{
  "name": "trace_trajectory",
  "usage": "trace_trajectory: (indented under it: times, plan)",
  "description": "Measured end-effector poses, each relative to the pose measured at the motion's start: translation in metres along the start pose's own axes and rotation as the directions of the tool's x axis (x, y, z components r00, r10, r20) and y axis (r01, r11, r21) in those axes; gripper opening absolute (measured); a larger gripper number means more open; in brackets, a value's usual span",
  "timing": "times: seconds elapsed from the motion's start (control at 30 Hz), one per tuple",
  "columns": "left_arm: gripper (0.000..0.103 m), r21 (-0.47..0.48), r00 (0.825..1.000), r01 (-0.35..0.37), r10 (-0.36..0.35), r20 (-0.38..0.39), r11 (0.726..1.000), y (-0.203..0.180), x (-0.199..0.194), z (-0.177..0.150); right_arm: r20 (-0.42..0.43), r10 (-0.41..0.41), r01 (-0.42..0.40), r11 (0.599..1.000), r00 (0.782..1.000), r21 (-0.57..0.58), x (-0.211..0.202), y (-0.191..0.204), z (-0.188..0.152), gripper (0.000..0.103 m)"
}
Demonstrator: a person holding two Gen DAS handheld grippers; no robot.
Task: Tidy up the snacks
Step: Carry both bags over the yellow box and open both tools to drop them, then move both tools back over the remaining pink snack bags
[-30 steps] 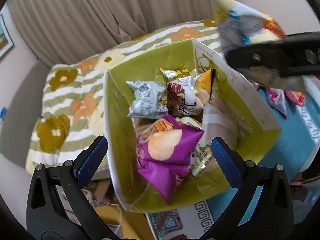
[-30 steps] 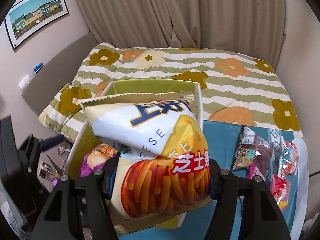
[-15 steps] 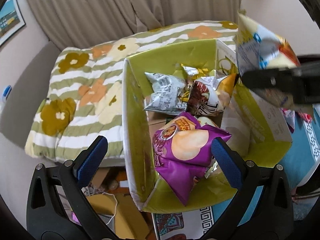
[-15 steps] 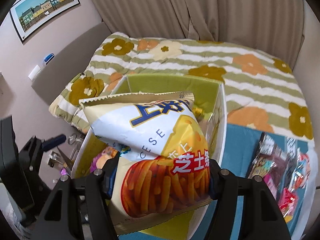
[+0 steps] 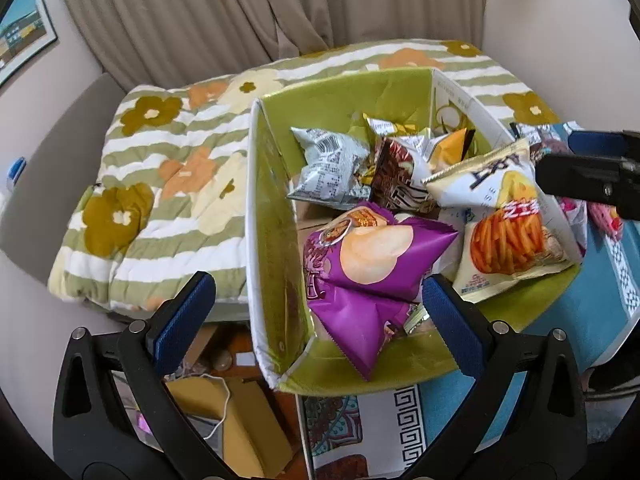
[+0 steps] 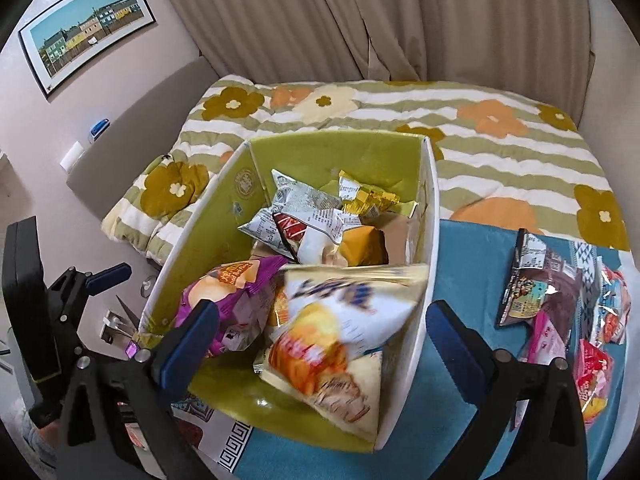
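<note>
A green-lined cardboard box (image 5: 272,216) (image 6: 430,216) holds several snack bags. The white and yellow cheese-stick bag (image 5: 504,224) (image 6: 332,336) lies against the box's right wall, blurred in the right wrist view. A purple chip bag (image 5: 368,264) (image 6: 228,292) lies beside it. Silver and gold bags (image 5: 332,164) (image 6: 304,212) lie at the back. My right gripper (image 6: 320,332) is open and empty just above the cheese-stick bag. My left gripper (image 5: 316,304) is open and empty over the box's near left corner.
Several loose snack packets (image 6: 560,300) lie on the blue table cloth (image 6: 472,256) right of the box. A flower-striped quilt (image 6: 500,120) covers the bed behind. Cardboard and a cable (image 5: 224,396) lie on the floor below left.
My right gripper opened and let go of the cheese-stick bag, which dropped into the box. The left gripper's view shifted so the box sits more to the right.
</note>
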State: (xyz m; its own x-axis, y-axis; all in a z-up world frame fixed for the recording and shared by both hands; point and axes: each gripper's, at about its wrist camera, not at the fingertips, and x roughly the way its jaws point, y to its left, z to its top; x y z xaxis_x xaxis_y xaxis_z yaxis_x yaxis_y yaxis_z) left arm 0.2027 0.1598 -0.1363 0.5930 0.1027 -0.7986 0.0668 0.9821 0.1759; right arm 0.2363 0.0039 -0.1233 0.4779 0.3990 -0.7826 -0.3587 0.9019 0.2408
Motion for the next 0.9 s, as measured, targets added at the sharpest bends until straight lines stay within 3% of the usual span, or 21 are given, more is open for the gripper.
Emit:
trace_trajectory:
  times: [0.3, 0.53, 0.73, 0.9]
  plan:
    - [0.103, -0.024, 0.999, 0.012, -0.012, 0.032, 1.0, -0.003, -0.025, 0.0, 0.031, -0.017, 0.018, 1.0, 0.999, -0.009, -0.022, 0.009, -0.011, 0.103]
    - [0.103, 0.005, 0.994, 0.025, -0.025, 0.109, 1.0, -0.013, -0.059, 0.002, 0.138, -0.054, 0.053, 0.999, 0.989, 0.009, -0.064, 0.019, -0.026, 0.103]
    - [0.103, 0.041, 0.984, 0.069, -0.075, 0.161, 0.997, -0.031, -0.086, 0.004, 0.203, -0.153, 0.142, 0.988, 0.967, 0.068, -0.108, 0.009, -0.043, 0.103]
    - [0.103, 0.058, 0.97, 0.119, -0.128, 0.205, 0.991, -0.057, -0.107, 0.011, 0.265, -0.238, 0.201, 0.966, 0.934, 0.161, -0.148, -0.012, -0.061, 0.103]
